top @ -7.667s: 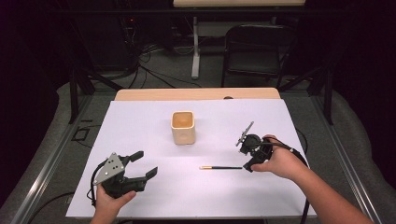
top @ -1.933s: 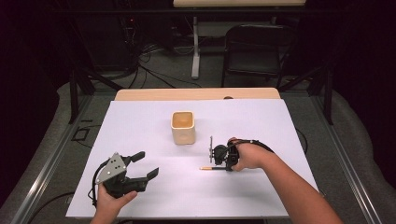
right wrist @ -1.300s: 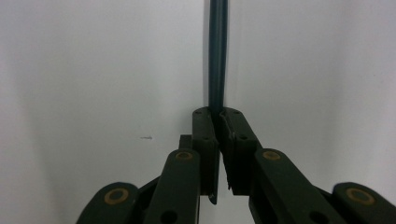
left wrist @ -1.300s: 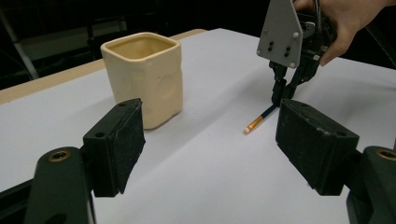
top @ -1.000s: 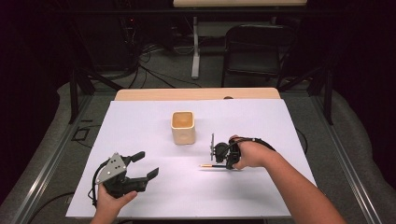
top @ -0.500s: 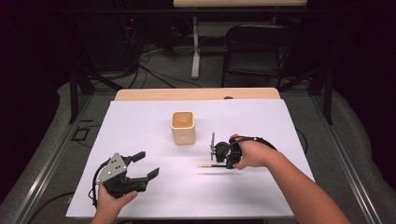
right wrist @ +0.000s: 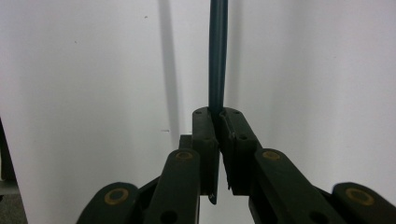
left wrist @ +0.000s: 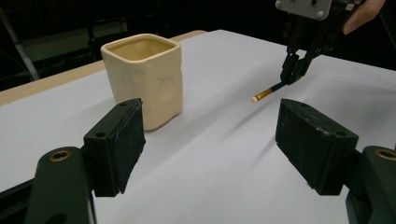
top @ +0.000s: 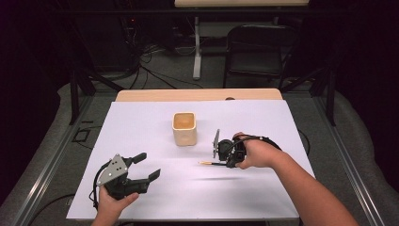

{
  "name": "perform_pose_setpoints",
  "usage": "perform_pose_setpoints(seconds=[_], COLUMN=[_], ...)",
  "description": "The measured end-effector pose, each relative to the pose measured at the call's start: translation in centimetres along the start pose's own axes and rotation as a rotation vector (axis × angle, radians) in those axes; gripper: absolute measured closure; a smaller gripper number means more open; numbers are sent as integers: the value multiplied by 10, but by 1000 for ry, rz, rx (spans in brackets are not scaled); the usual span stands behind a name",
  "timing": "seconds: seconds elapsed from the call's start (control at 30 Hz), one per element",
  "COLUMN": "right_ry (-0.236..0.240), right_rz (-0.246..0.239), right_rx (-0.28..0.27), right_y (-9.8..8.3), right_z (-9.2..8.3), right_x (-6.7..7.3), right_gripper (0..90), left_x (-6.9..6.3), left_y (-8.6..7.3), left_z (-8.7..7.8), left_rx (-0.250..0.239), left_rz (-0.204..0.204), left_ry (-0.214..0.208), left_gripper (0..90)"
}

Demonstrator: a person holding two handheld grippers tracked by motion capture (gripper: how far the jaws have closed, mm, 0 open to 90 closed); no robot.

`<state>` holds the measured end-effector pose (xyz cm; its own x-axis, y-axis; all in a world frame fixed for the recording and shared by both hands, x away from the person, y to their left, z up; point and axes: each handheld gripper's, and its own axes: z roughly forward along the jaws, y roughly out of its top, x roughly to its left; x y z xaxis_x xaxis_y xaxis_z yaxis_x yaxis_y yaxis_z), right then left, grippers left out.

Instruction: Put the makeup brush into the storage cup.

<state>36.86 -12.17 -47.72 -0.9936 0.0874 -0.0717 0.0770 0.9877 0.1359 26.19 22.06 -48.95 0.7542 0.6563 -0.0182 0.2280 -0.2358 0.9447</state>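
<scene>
The left gripper (top: 147, 167) rested low at the near left of the table (top: 141, 122), its jaws spread wide with nothing between them. Ahead of it and a little to its right stood one cream square cup (top: 184, 128), upright and open at the top. Further right, the right gripper (top: 225, 161) had its jaws pressed together on the dark end of one thin pencil (top: 210, 163), which pointed out from the jaws toward the left, its pale tip free and, judging by the shadow below it, just above the table. The step in hand seemed to be lifting the pencil. The next move would probably ask to carry it over the cup, turn it upright and lower it inside. I counted two grippers, one cup, one pencil.
</scene>
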Motion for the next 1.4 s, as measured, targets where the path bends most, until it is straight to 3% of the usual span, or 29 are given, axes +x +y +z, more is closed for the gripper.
perform_pose_setpoints(seconds=[0.7,0.83,1.4], right_ry=[-22,-23,-126], right_rz=[81,94,140], right_rx=[-212,-273,-496], right_y=[-10,-14,-12], right_z=[-26,-28,-32], right_x=[2,1,20], right_gripper=[844,844,845], left_x=[0,0,-1], left_y=[0,0,0], left_z=[-1,0,0], left_rx=[-5,-3,-5], left_rz=[1,4,5], left_ry=[4,0,-6], left_gripper=[243,250,257])
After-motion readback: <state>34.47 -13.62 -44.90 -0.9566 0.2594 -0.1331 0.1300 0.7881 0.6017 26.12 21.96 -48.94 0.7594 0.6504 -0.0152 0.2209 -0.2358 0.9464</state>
